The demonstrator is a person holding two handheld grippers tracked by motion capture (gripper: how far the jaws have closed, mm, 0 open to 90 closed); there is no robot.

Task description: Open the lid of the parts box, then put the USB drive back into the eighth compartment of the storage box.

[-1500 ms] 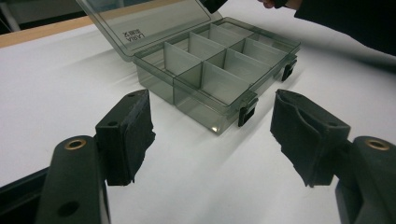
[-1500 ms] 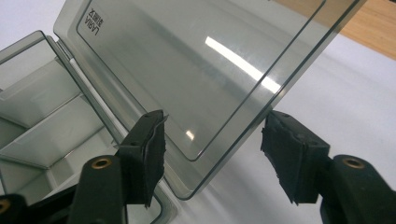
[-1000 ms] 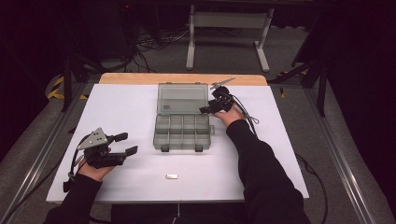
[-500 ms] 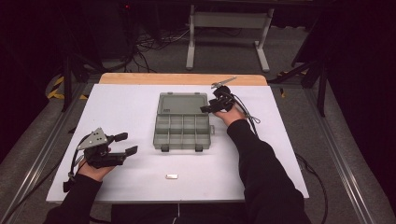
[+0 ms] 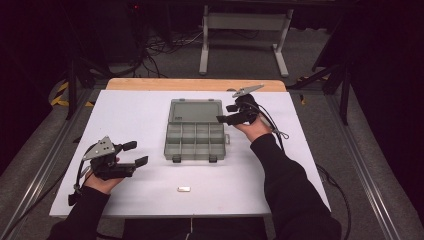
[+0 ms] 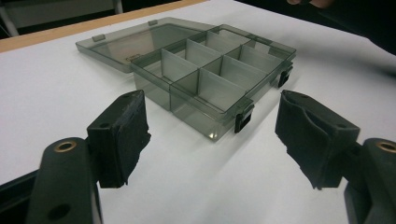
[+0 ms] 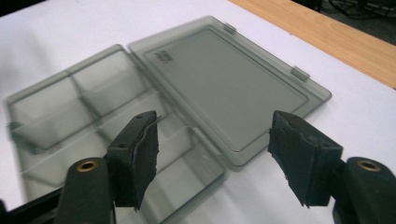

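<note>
A clear grey compartment box (image 5: 195, 139) lies open at the middle of the white tabletop (image 5: 140, 110), its lid (image 5: 195, 110) folded flat behind it toward the wooden far edge and its divided cells apparently empty. The opening step looks done; the next move seems to call for fetching the small white piece (image 5: 184, 189) that lies on the sheet well in front of the box and setting it into one cell. At the box's right rear corner the right gripper (image 5: 226, 114) hangs just above the lid's edge, its fingers (image 7: 135, 156) spread and gripping nothing, having just been opening with only air between them. Well to the left of the box and nearer the person, the left gripper (image 5: 135, 154) rests low over the tabletop, aimed at the box's latched front, fingers (image 6: 119, 137) likewise parted, lately widened, and free of any load.
</note>
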